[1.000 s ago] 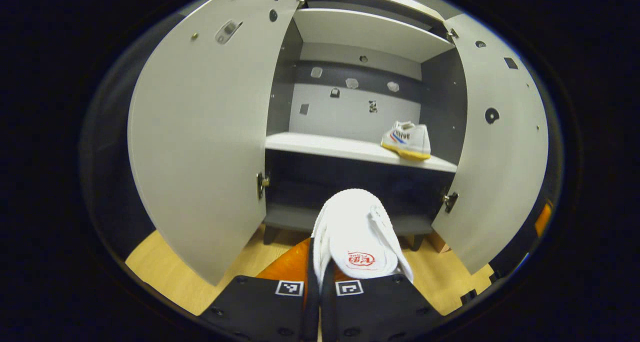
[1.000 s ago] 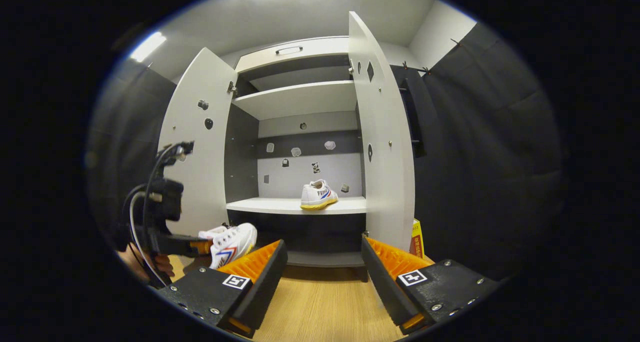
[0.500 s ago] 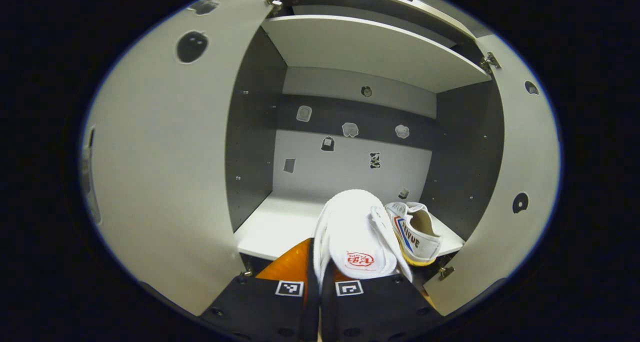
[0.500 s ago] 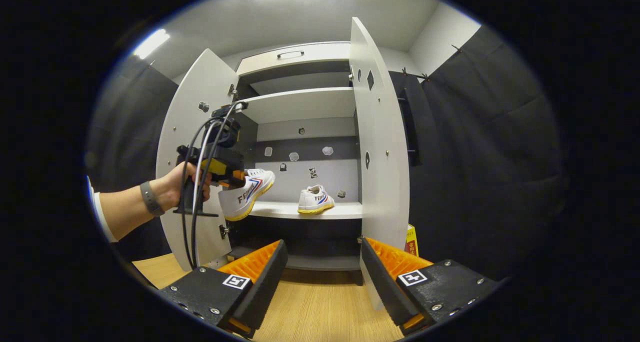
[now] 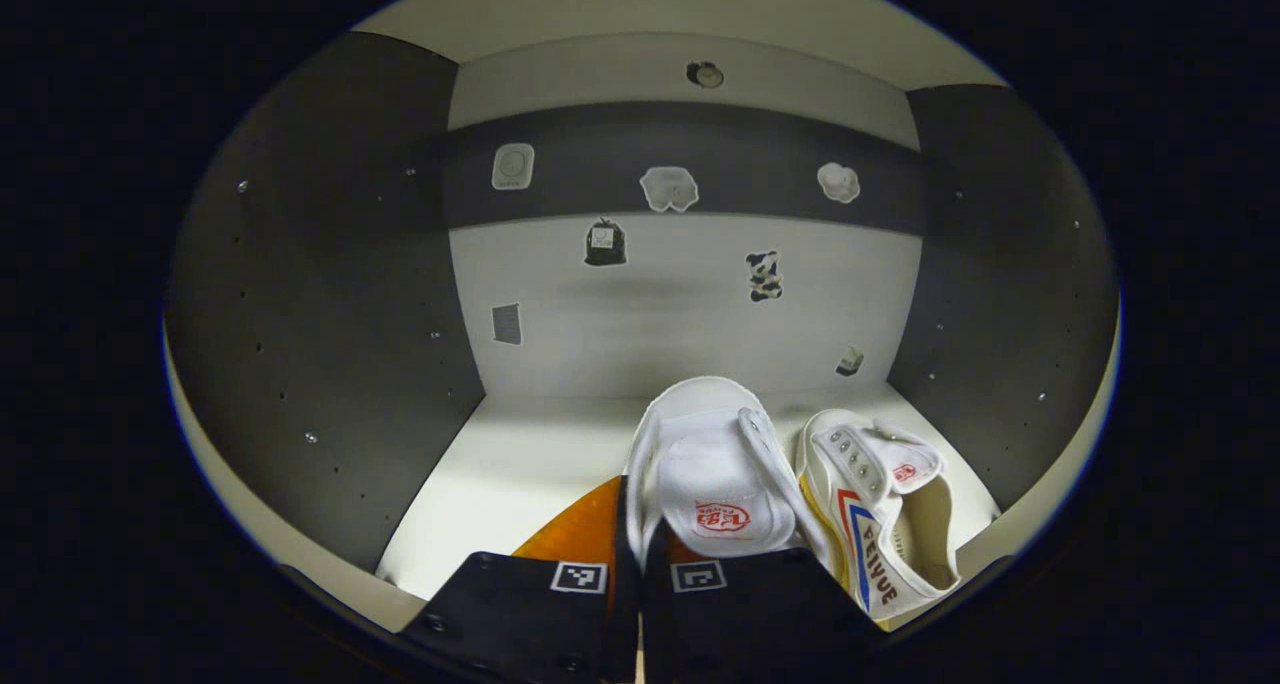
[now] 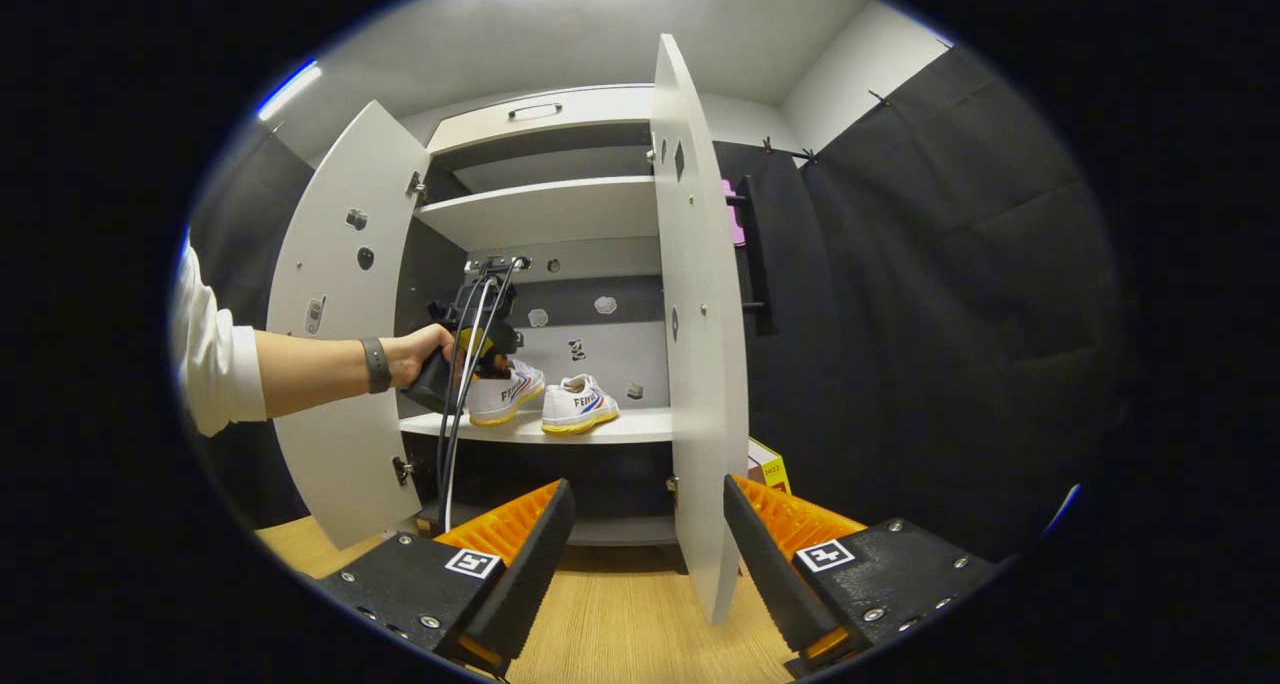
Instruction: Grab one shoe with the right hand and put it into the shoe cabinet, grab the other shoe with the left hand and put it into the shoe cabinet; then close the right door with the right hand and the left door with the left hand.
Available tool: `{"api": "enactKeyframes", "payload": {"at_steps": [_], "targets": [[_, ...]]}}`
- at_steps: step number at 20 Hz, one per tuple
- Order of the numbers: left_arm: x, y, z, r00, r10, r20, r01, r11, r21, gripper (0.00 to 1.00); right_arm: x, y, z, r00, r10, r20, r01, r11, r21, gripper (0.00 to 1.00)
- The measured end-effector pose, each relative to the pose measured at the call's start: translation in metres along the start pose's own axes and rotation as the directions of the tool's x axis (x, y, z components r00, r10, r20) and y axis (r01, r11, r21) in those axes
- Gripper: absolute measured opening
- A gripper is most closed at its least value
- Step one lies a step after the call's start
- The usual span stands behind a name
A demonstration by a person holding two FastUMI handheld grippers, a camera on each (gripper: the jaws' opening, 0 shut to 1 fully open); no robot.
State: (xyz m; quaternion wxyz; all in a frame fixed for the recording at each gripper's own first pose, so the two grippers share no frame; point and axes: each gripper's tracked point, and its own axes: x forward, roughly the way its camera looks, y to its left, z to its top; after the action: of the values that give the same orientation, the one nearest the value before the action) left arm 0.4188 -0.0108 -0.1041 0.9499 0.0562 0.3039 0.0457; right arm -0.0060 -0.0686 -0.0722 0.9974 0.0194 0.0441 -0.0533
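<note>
Two shoes in the cabinet [image 6: 545, 154]: the held shoe [image 5: 712, 474] is pinched by the left gripper [image 5: 640, 549] over the middle shelf [image 5: 520, 464], just beside the second shoe [image 5: 880, 509] resting there. Right gripper [image 6: 645, 554] hangs spread w/ nothing in it, well back from the two open doors: left door [image 6: 335, 344], right door [image 6: 700, 344].

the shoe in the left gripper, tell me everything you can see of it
The held shoe is a white canvas sneaker with a yellowish sole, a red logo on its tongue and blue and red stripes on its side. The left gripper is shut on its heel end, toe pointing into the cabinet. In the right gripper view it sits at the middle shelf, close beside the other shoe; whether its sole rests on the shelf cannot be told.
</note>
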Motion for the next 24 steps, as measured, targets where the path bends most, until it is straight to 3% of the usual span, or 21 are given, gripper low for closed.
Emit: {"api": "enactKeyframes", "payload": {"at_steps": [2,8,12,18,21,23,24], "targets": [[0.013,0.006,-0.009,0.999,0.029,-0.034,-0.028,0.999,0.027,0.09,0.002,-0.01,-0.002,1.0,-0.021,-0.001,0.021,1.0,0.002,0.92],[0.022,0.005,-0.02,0.997,0.016,-0.079,-0.016,1.0,0.003,0.1,0.008,-0.018,-0.006,0.999,-0.033,-0.019,0.034,0.999,0.026,0.92],[0.018,0.003,-0.021,0.997,-0.007,-0.081,0.006,1.0,-0.013,0.18,0.011,-0.012,-0.006,1.0,-0.012,-0.018,0.012,1.0,0.026,0.92],[-0.006,0.001,-0.011,0.999,-0.027,-0.033,0.027,0.999,0.019,0.45,0.008,-0.005,-0.007,1.0,0.008,-0.019,-0.008,0.999,0.037,0.92],[-0.027,0.008,0.001,0.999,-0.015,0.049,0.014,1.0,0.019,0.65,0.005,-0.001,-0.007,1.0,0.019,-0.021,-0.018,0.999,0.049,0.92],[-0.05,0.014,0.02,0.987,-0.011,0.163,0.004,0.999,0.043,0.89,0.005,0.001,-0.006,0.999,0.027,-0.021,-0.026,0.998,0.053,0.92],[-0.066,0.014,0.028,0.976,-0.024,0.215,0.012,0.998,0.058,0.92,0.004,0.003,-0.005,0.999,0.033,-0.019,-0.032,0.998,0.055,0.92]]}}
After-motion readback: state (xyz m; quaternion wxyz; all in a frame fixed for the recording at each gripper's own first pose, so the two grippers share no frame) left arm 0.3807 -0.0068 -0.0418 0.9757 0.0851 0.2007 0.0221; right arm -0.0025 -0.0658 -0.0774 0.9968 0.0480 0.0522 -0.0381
